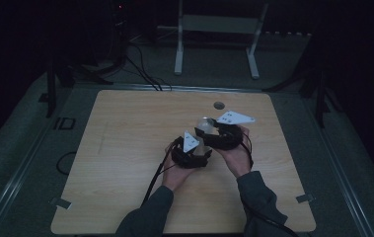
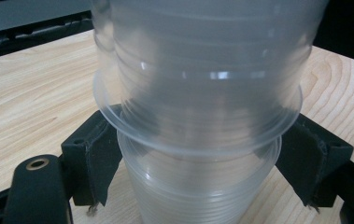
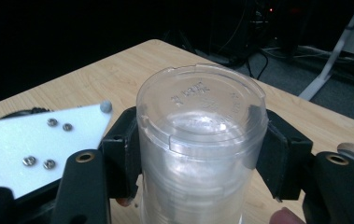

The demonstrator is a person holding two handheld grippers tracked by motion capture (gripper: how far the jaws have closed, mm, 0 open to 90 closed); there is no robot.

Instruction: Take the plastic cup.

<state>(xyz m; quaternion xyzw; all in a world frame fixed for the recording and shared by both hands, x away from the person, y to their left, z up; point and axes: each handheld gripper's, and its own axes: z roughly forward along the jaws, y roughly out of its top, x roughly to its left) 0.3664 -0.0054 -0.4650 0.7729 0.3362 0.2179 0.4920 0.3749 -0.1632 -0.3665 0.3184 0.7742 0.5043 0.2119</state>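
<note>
A stack of clear plastic cups (image 1: 204,126) stands upside down over the middle of the wooden table (image 1: 125,148). My right gripper (image 3: 200,154) is shut on the topmost cup (image 3: 201,116), with one black pad on each side just below its upturned base. My left gripper (image 2: 198,154) is lower down. Its pads press on the lower cups (image 2: 198,191), just under the flared rim of the cup above (image 2: 198,93). In the high view the left gripper (image 1: 193,150) and right gripper (image 1: 218,134) sit close together around the stack, each held in a hand.
A round hole (image 1: 218,105) is set in the table near its far edge. Beyond the table stands a white metal frame (image 1: 217,29) on the dark floor, with cables beside it. Cables trail from both grippers toward the near edge.
</note>
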